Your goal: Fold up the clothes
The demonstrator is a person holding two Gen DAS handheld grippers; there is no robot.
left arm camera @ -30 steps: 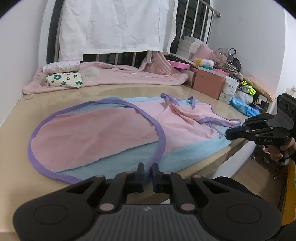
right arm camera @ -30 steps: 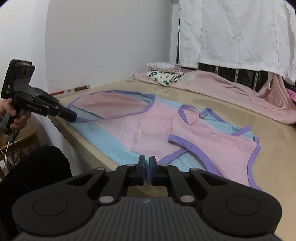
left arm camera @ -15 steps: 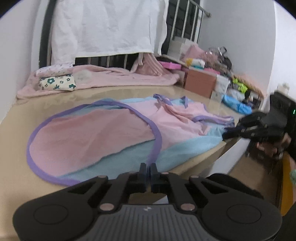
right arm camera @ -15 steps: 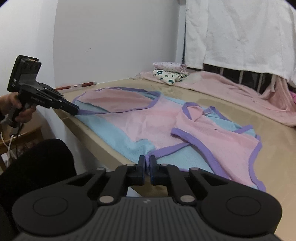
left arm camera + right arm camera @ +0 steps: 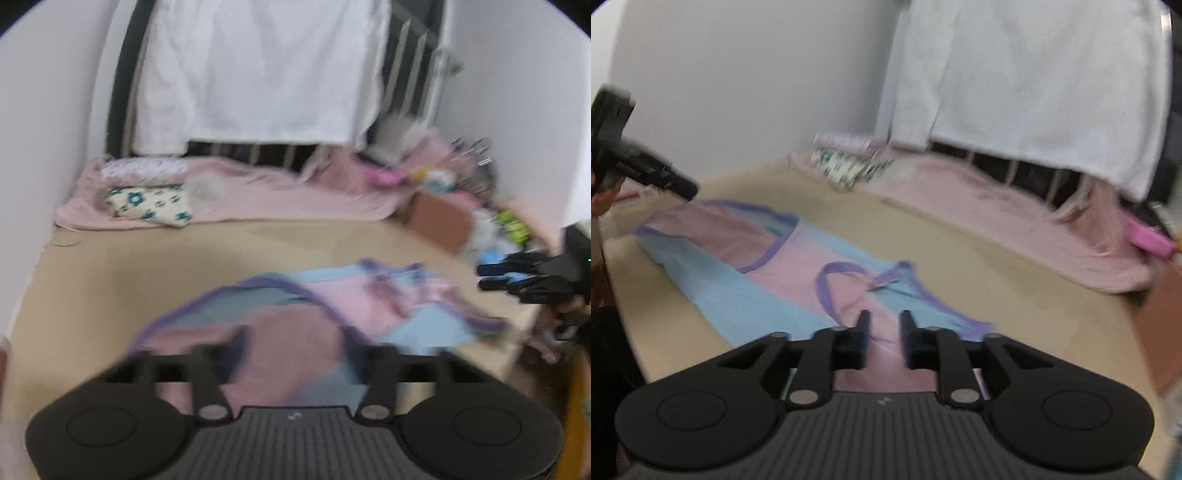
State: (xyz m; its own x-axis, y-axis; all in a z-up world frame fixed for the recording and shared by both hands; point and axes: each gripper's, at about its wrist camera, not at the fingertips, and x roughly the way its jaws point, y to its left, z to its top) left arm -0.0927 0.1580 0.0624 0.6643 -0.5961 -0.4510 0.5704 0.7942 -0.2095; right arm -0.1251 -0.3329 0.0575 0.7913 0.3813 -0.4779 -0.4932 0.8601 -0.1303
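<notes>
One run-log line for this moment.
task: fold clothes | garment: flat on table, partly folded | left gripper: opening, nothing gripped | right gripper: opening, nothing gripped

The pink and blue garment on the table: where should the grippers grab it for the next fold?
Probably the near hem of the pink and blue garment, one gripper toward each end, coming from the table's front edge. It lies flat with that edge nearest, and both grippers' jaws are opening, clamping nothing.
</notes>
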